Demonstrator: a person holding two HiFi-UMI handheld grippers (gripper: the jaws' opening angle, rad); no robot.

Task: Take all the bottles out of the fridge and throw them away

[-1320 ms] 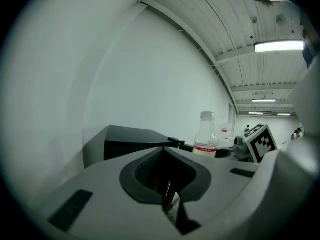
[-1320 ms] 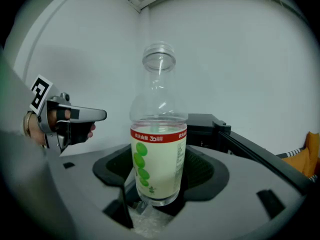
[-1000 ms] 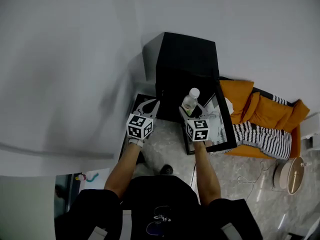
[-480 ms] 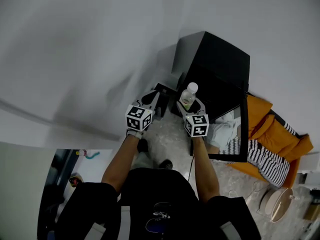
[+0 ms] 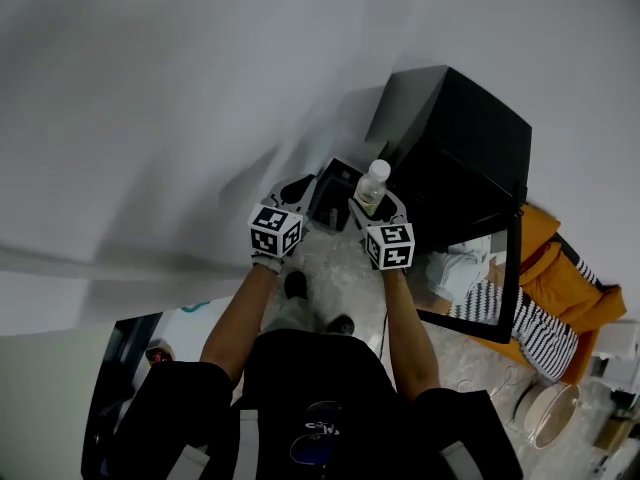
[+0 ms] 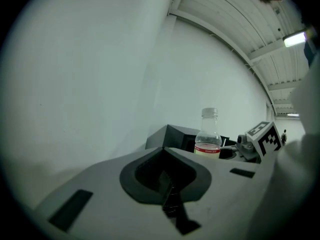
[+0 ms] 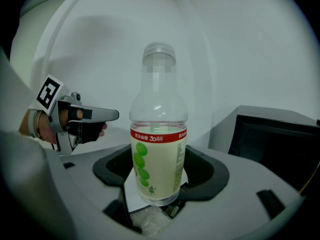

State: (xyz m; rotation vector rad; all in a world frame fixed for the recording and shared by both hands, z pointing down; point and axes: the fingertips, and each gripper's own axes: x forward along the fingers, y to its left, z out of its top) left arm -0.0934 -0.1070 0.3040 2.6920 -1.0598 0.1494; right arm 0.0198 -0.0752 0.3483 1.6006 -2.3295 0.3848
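A clear bottle (image 5: 371, 186) with a white cap, a red band and pale liquid stands upright in my right gripper (image 5: 375, 204), which is shut on its lower body. In the right gripper view the bottle (image 7: 158, 134) fills the middle, between the jaws of the right gripper (image 7: 160, 196). My left gripper (image 5: 297, 186) hovers just left of it, holding nothing. Its jaws meet in the left gripper view (image 6: 167, 184), where the bottle (image 6: 207, 134) shows beyond them. The black fridge (image 5: 460, 138) stands to the right with its door (image 5: 500, 278) open. A dark bin (image 5: 333, 186) sits between the grippers, below them.
A white wall rises close ahead and to the left. An orange seat with a striped cloth (image 5: 560, 303) lies right of the fridge door. The person's shoes (image 5: 296, 285) stand on the speckled floor. A round pale thing (image 5: 545, 403) sits at the lower right.
Both grippers and the bottle have swung left, away from the fridge opening, and now hang over the dark bin. The fridge has shifted to the right of the view.
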